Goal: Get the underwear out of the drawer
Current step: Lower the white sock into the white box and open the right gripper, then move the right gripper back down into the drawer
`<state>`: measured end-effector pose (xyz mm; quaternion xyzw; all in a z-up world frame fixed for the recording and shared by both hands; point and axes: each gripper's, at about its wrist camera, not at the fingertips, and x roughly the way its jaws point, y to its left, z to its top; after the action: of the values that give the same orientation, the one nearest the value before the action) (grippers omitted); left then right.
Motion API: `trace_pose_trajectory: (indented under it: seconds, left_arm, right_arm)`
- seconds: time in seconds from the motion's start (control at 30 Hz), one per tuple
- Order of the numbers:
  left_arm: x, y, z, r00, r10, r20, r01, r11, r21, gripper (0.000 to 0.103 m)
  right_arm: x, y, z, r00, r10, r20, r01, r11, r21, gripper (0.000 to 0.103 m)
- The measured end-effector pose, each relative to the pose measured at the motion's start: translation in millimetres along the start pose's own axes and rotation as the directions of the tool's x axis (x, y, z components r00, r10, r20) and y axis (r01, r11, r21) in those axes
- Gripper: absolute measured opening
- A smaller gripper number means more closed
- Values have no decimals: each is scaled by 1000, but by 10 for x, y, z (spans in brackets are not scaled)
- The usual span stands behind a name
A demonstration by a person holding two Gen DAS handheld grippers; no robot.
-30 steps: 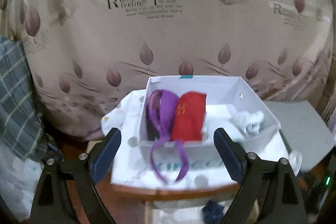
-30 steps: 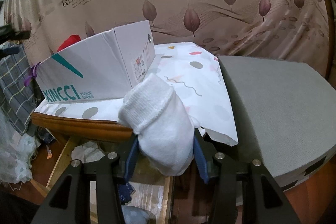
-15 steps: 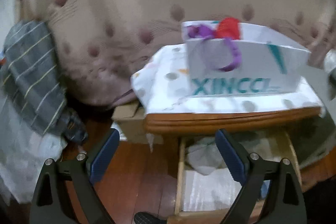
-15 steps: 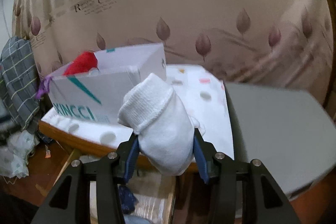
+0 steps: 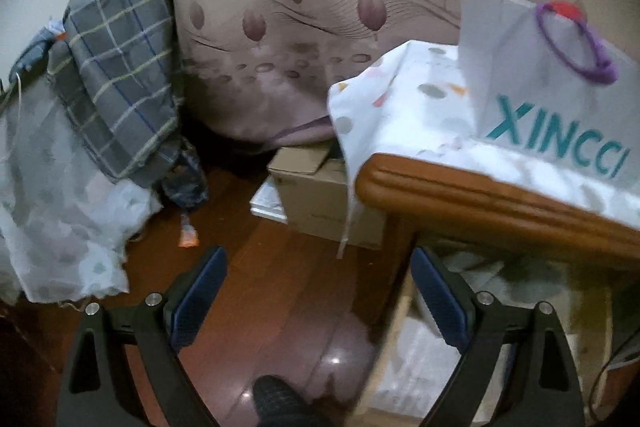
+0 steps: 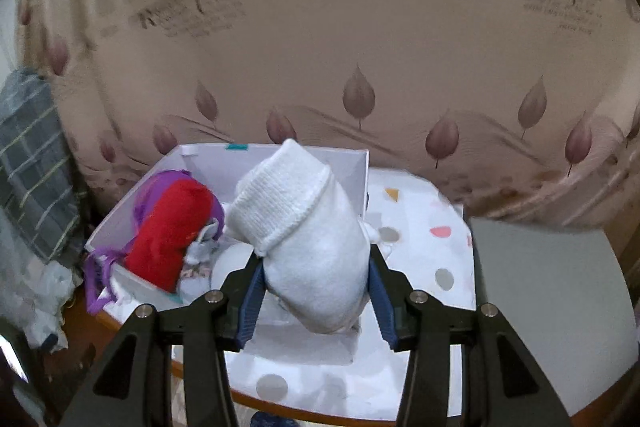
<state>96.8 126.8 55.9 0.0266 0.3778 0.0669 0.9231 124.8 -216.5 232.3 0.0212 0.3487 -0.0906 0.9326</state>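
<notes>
A beige curtain (image 6: 320, 59) printed with dark leaves hangs behind everything, and a grey checked cloth (image 5: 120, 79) is draped at the left of it. In front stands the wooden surface (image 5: 480, 199), covered by a white cloth with coloured spots (image 6: 420, 239). On that cloth sits a white cardboard box (image 6: 200, 171) with teal lettering on its side, open at the top.

My right hand-held gripper (image 6: 316, 291) is clamped on a white knitted roll of underwear (image 6: 312, 243). Both blue pads (image 6: 250, 307) press into its sides, and the ribbed end sticks up and to the left. The roll hangs over the open box, above its right half. Inside the box, at the left, lies a red garment (image 6: 172, 227) against a purple one (image 6: 156, 187). A purple strap hangs out over the box's front wall. Some pale fabric lies on the box floor beside the red piece; I cannot make out what it is.

My left hand-held gripper (image 5: 320, 291) is low down, with its jaws spread wide and nothing between them. It faces the dark wooden floor (image 5: 280, 287) at the left corner of the surface. Under the surface's edge I see part of a pulled-out drawer (image 5: 404, 347) with pale things in it, too blurred to name. A brown carton (image 5: 316, 191) stands on the floor by the curtain. A dark shoe tip (image 5: 280, 403) shows at the bottom of the left view.
</notes>
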Motion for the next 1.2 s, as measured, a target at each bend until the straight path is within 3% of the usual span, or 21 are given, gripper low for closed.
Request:
trace_pose_trajectory:
  seconds: [0.07, 0.4, 0.67, 0.87, 1.0, 1.1, 1.2]
  left_arm:
    - [12, 9, -11, 1000, 27, 7, -27, 1000, 12, 92]
    - [39, 71, 1, 1000, -19, -15, 18, 999, -32, 94]
    - [70, 57, -11, 999, -28, -32, 27, 999, -31, 95]
    - [111, 39, -19, 998, -36, -46, 35, 999, -29, 95]
    - [136, 51, -31, 997, -51, -58, 49, 998, -50, 95]
    - [142, 59, -33, 997, -52, -63, 49, 997, -53, 95]
    - [142, 60, -30, 997, -54, -63, 51, 997, -52, 95]
  right_arm:
    - [164, 83, 45, 999, -16, -35, 16, 1000, -3, 48]
    - [701, 415, 104, 985, -116, -131, 108, 992, -66, 50]
    - [852, 474, 56, 980, -137, -142, 128, 989, -73, 62]
    - [534, 484, 64, 989, -128, -70, 121, 987, -103, 64]
    - [106, 454, -53, 996, -73, -41, 66, 986, -152, 66]
    - [-190, 390, -266, 997, -15, -75, 1, 983, -181, 67]
    - [-377, 354, -576, 986, 37, -163, -75, 970, -232, 67]
